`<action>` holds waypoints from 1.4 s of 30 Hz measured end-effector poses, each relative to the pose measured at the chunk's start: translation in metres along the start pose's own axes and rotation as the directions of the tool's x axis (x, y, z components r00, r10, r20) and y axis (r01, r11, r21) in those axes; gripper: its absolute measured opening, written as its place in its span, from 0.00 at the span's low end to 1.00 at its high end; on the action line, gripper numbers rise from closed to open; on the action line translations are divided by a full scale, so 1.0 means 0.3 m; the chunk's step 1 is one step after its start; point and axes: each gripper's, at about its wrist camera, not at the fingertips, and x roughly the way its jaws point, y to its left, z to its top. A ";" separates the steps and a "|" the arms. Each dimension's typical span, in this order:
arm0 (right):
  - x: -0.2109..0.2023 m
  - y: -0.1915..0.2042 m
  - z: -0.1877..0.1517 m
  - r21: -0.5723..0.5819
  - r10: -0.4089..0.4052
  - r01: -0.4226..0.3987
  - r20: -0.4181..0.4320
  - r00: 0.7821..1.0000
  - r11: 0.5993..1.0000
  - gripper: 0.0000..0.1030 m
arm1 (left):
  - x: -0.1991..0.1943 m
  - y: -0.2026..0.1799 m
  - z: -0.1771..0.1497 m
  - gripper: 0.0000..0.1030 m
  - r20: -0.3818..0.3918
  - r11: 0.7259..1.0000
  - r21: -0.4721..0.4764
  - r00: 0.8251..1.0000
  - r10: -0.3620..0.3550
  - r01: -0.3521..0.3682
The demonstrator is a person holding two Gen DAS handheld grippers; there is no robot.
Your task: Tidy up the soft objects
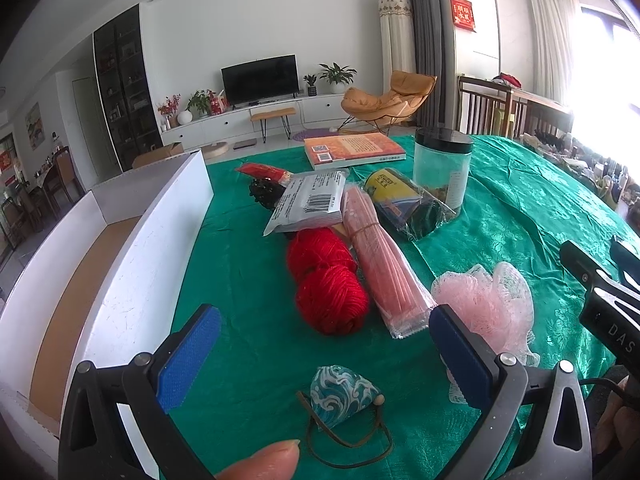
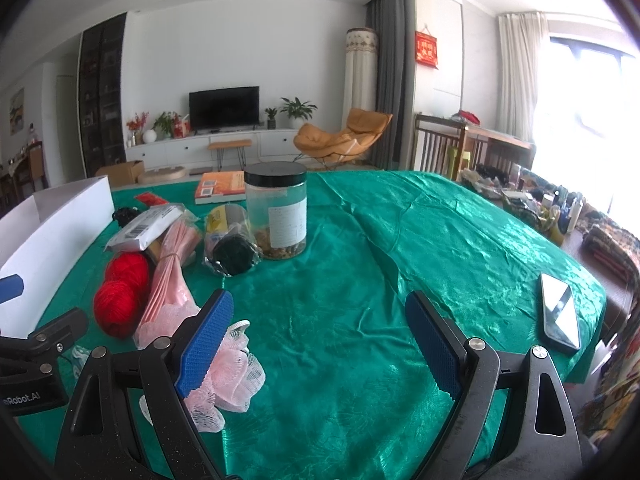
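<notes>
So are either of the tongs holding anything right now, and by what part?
Nothing is held. The left tongs are open above the blue pouch; the right tongs are open beside the pink bath pouf.

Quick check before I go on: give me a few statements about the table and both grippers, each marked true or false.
1. Both the left gripper and right gripper are open and empty. True.
2. The red yarn sits inside the white box. False: it lies on the green cloth beside the box.
3. The jar stands upright with its black lid on. True.
4. The pink mesh sponge is held by the right gripper. False: it lies on the cloth.
</notes>
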 end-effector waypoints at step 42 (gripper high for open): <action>0.390 -0.280 0.264 0.128 0.048 -0.007 -0.316 0.948 0.992 0.87 | 0.021 0.100 -0.139 1.00 -0.175 0.990 0.072 0.979 -0.108 0.122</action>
